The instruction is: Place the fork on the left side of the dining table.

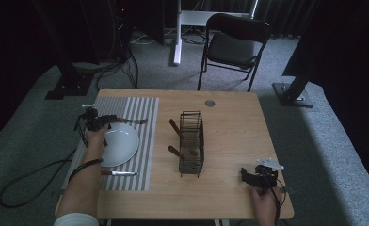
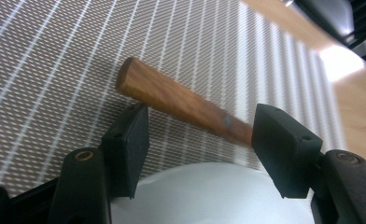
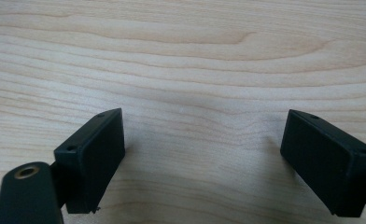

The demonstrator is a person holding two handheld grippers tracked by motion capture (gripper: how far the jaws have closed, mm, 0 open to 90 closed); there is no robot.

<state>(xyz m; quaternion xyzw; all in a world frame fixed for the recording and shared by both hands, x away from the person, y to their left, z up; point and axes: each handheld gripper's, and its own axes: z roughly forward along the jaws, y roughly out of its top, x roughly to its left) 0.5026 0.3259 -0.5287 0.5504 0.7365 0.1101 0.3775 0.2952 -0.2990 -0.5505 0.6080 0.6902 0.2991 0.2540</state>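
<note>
A piece of cutlery with a wooden handle [image 2: 172, 100] lies on the striped placemat [image 2: 55, 70] just beyond the white plate [image 2: 209, 196]. My left gripper [image 2: 202, 140] stands open over the plate's far rim, with the handle running across the gap between its pads and neither pad pressing on it. In the high view the left gripper [image 1: 112, 119] is at the handle end of this fork [image 1: 132, 121], above the plate [image 1: 121, 143]. My right gripper [image 1: 246, 175] rests open near the table's front right corner, with bare wood between its jaws [image 3: 202, 158].
A knife [image 1: 119, 173] lies on the placemat [image 1: 145, 141] in front of the plate. A black wire basket [image 1: 192, 141] stands mid-table with two wooden-handled pieces [image 1: 175, 128] poking out. A black chair [image 1: 234, 42] stands beyond the table.
</note>
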